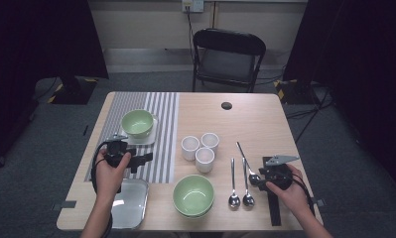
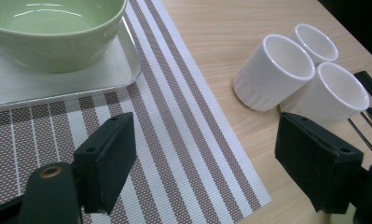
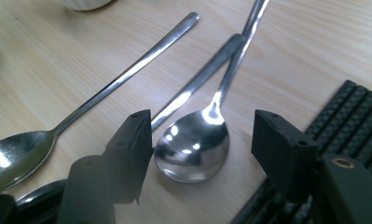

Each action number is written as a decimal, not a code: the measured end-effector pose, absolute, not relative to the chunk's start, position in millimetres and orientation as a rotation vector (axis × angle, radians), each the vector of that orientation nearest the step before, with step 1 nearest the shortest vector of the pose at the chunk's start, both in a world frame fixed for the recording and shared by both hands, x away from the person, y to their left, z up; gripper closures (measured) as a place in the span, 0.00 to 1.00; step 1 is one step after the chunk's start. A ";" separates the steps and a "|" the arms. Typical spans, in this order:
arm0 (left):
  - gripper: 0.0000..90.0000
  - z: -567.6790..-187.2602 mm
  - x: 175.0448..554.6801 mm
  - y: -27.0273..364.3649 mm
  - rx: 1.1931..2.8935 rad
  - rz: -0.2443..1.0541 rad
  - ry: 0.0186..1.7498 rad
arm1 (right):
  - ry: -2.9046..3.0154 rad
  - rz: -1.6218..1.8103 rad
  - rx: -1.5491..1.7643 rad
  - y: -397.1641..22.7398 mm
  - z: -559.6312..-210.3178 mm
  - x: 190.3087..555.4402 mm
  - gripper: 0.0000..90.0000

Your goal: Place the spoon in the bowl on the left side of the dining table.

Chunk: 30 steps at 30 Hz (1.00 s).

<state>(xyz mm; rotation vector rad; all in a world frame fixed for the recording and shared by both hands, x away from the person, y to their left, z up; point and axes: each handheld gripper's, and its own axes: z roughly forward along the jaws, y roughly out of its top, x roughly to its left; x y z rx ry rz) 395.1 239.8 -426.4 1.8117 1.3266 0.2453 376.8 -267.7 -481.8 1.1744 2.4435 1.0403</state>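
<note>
Hand-held gripper (image 3: 200, 149) straddles one of three spoons (image 3: 193, 144).

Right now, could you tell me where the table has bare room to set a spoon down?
The widest free patch is the far right wood between the striped mat, the dark round cap and the three white cups. It is crowded near the front: lower green bowl, three spoons, black strip and right claw.

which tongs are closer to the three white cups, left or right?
Left, by a little. The left tongs sit over the striped placemat just left of the white cups. The right tongs are further off, right of and nearer the person than the cups, open around a spoon bowl.
</note>
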 end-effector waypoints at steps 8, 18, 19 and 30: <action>0.23 -426.3 395.0 239.5 1.811 0.246 1.328 | 2.360 1.097 1.239 -269.5 -480.3 375.6 0.42; 0.23 -426.2 394.9 240.5 1.812 0.248 1.320 | 2.395 1.055 1.220 -265.7 -482.8 367.6 0.41; 0.23 -426.2 394.9 240.3 1.815 0.249 1.322 | 2.398 1.043 1.216 -266.8 -483.5 366.9 0.41; 0.23 -426.7 395.2 239.3 1.811 0.242 1.327 | 2.401 1.002 1.211 -264.8 -487.5 370.1 0.51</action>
